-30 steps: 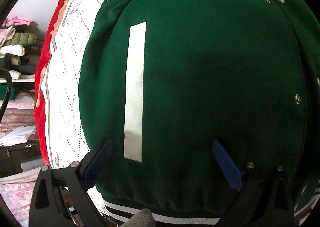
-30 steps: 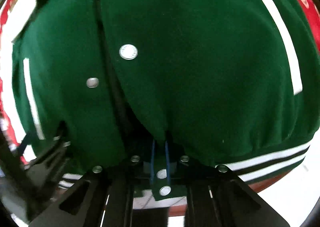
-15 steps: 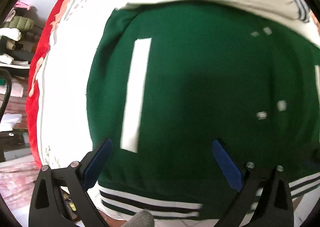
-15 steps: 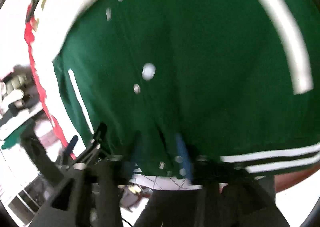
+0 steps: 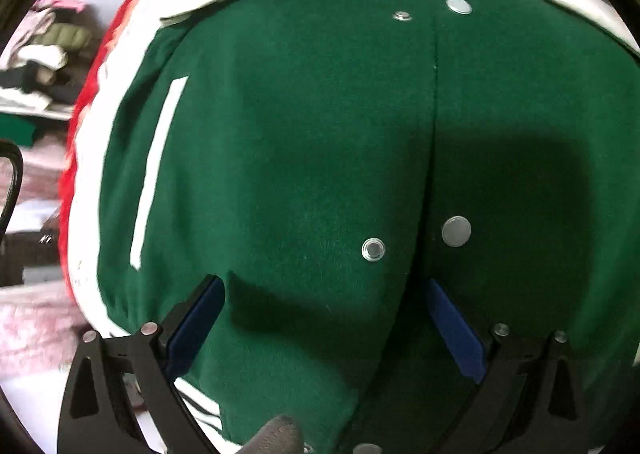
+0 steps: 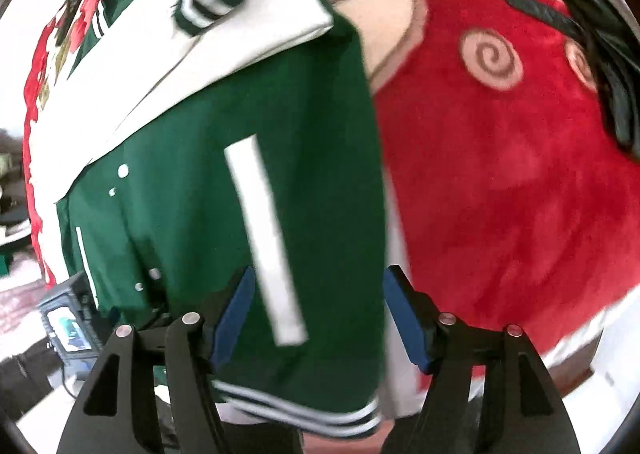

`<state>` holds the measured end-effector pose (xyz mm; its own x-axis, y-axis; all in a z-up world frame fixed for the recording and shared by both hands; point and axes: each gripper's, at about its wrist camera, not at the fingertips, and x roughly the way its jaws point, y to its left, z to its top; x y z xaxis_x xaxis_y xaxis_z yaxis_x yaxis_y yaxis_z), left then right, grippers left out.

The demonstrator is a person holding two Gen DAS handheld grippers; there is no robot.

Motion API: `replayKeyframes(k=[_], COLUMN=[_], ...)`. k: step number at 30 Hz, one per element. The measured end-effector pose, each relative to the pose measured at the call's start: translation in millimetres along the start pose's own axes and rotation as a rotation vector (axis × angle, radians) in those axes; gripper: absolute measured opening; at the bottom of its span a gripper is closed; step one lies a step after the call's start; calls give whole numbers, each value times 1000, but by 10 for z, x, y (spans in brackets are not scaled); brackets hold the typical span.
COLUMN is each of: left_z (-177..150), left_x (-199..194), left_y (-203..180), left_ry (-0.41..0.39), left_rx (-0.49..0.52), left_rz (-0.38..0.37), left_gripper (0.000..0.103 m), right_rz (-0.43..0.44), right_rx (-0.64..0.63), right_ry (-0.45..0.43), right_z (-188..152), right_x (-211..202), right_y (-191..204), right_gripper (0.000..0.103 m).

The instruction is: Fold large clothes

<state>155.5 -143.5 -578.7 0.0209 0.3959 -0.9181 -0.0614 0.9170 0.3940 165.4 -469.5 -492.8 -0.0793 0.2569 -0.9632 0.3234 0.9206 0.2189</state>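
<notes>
A green varsity jacket (image 5: 304, 157) with white sleeves, white pocket stripes and metal snaps lies flat on a red flowered blanket (image 6: 500, 173). It also shows in the right wrist view (image 6: 192, 213), with a white sleeve (image 6: 192, 65) folded across its upper part. My left gripper (image 5: 324, 318) is open, its blue pads spread over the jacket's front near the snap line. My right gripper (image 6: 318, 318) is open over the jacket's right edge and pocket stripe (image 6: 268, 238), just above the striped hem (image 6: 304, 410).
The blanket's edge (image 5: 76, 157) runs along the jacket's left side. Piled clothes (image 5: 48, 41) lie on shelves at the far left. A small device with a lit screen (image 6: 68, 326) sits low at the left of the right wrist view.
My right gripper, shut on the jacket's front edge a second ago, has let go, opened and swung right to the jacket's right edge. My left gripper has shifted right toward the snap line.
</notes>
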Motion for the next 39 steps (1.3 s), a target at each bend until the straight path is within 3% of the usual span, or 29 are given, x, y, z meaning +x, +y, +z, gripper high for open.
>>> replayKeyframes(k=[3,4,6,8,9,11,13,19,23,28,32,33,34,35,36,37,39], left_z=[-31,-61,-87,-219,-245,-473,-693,-1128,-1169,-934,-751,-757,-732,-731,-736,-724,-711], left_x=[-164,-268,-523,-887,-937,-1218,-1398,-1373,-1143,-945,-825,-841,-879,-952,-1024,-1089,-1202], left_y=[-127,-191,-346,-619,-504,-841,-1208,-2025,-2384,-2196,-1982,-2000,-1939,-1886,-1887,-1833,-1748], left_ry=[16,2,-35,-96,-115,-155,-167,-116,-73,-81,-91,-92,-108,-123,-130,-143,-165], left_rx=[-40,-44,-52,-53,-44,-18,21,170,209,123,65,60,39,8,-15,-32,-51], left_rz=[116,175,255,306,322,367,364,308,381,458,462,455,437,406,374,345,322], left_gripper=[103,103,103,103,103,103,103,103,103,103,102,96,69,55,33,19,14], right_rz=[26,25,22,0,-12,-33,-35,-69,-89,-100,-77,-66,-53,-27,9,42,156], right_rx=[-51,-79,-138,-221,-244,-272,-262,-172,-128,-134,-157,-164,-169,-176,-186,-192,-200], right_ry=[35,42,43,27,16,7,7,8,34,35,23,23,21,16,8,1,-18], right_z=[201,278,368,436,402,445,506,564,637,739,785,808,824,839,878,895,991], right_x=[38,13,-65,-190,-192,-280,-306,-295,-258,-288,-267,-253,-254,-238,-228,-211,-204], right_y=[-231,-318,-450,-597,-616,-831,-1048,-1545,-1844,-2033,-1946,-1911,-1900,-1846,-1785,-1691,-1545], right_gripper=[72,87,98,98,98,98,98,98,98,98,98,98,98,98,98,98,98])
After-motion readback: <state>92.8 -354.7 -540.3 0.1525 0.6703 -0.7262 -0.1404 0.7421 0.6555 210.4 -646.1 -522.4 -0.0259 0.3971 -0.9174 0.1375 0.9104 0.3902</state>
